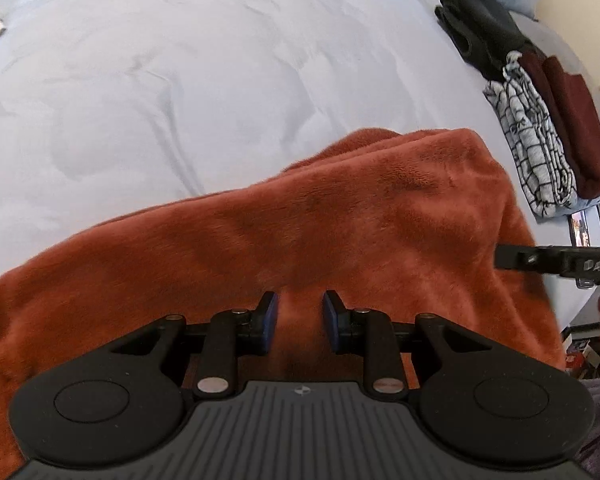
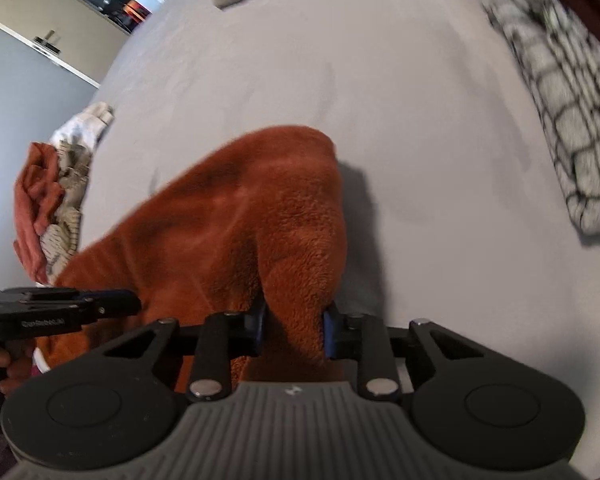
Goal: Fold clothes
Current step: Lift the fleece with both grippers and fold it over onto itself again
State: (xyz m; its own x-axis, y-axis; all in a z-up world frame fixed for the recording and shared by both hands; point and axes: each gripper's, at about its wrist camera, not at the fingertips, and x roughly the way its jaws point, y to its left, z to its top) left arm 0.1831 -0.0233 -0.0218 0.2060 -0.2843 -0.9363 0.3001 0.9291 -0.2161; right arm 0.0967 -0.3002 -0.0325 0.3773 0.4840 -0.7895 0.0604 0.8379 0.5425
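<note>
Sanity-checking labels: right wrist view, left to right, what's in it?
Unfolded clothes pile at the bed's left edge → left claw → rust fleece garment, gripped by the right claw → grey-and-black patterned folded garment. All lie on the pale bedspread.
</note>
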